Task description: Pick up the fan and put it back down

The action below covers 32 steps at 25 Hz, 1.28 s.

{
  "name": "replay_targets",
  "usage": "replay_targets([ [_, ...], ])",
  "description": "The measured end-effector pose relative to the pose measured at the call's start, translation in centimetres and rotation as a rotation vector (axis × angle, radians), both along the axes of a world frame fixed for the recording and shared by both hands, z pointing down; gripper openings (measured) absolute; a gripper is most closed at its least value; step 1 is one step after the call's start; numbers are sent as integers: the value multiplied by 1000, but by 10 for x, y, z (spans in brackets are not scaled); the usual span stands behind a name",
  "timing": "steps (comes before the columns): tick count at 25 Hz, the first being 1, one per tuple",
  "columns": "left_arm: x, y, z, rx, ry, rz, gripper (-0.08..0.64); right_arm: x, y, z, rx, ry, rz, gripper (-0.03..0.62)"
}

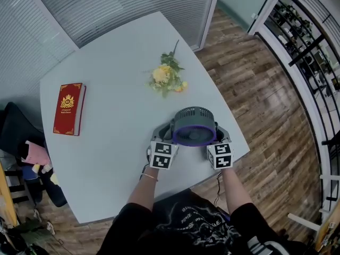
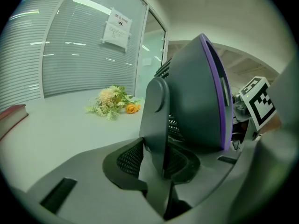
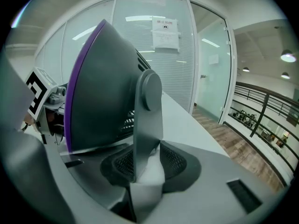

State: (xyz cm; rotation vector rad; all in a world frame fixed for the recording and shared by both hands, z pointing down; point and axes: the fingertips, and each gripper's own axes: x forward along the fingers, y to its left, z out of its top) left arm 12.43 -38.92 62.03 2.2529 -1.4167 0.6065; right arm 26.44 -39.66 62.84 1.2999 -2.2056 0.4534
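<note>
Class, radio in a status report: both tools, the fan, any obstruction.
Left tool and right tool shut on fan side arms. Fan between them, near table edge. Nothing blocking; flowers, book well clear.

Bare table [image 1: 114, 142] is lying open left of the fan [image 1: 194, 122]; flowers [image 1: 166, 78] are standing beyond it, and a book [image 1: 69, 109] is lying well left.

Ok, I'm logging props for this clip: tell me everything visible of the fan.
The fan is round, dark grey plastic by its look, with a purple front ring and a ribbed rear grille. Its face tilts upward. It is over the near edge of the table; the left gripper and right gripper each clamp a side arm.
</note>
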Motion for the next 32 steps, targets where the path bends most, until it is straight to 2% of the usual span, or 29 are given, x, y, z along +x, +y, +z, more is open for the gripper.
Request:
replay_targets([
  [4, 2, 1, 1, -14, 7, 9, 110, 1, 3, -5, 32, -30, -8, 146],
  [6, -1, 4, 1, -37, 25, 2, 164, 2, 5, -5, 25, -35, -6, 197],
  [9, -5, 14, -2, -58, 51, 12, 238, 5, 9, -4, 13, -50, 18, 224],
  [13, -14, 26, -5, -56, 47, 24, 271, 7, 23, -6, 2, -70, 29, 250],
  [20, -32, 70, -15, -67, 62, 34, 282, 4, 65, -20, -2, -95, 79, 285],
  [23, -38, 93, -22, -73, 92, 31, 284, -1, 84, -29, 15, -96, 94, 288],
  [32, -67, 164, -50, -26, 108, 47, 284, -36, 155, -65, 81, -99, 97, 289],
])
